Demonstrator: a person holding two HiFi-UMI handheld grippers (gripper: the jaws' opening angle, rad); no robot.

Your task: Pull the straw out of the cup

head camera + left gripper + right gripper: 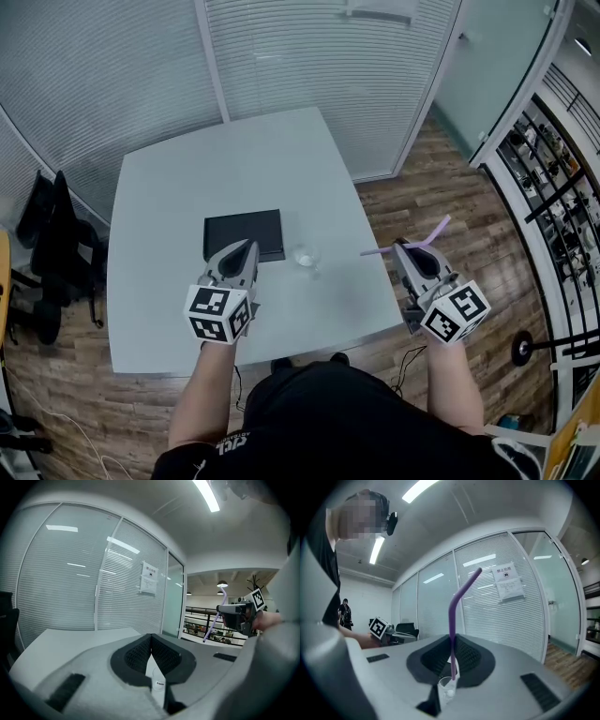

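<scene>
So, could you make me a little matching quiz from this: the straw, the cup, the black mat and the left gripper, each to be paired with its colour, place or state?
Things:
1. straw
2. cup
3. black mat
4. left gripper

Descriptions:
A. shut, with nothing held in it
B. purple, clamped in the right gripper, clear of the cup
C. see-through, standing on the table
D. lying flat on the table, just beyond the left gripper

Pairs: 1-B, 2-C, 3-D, 4-A
</scene>
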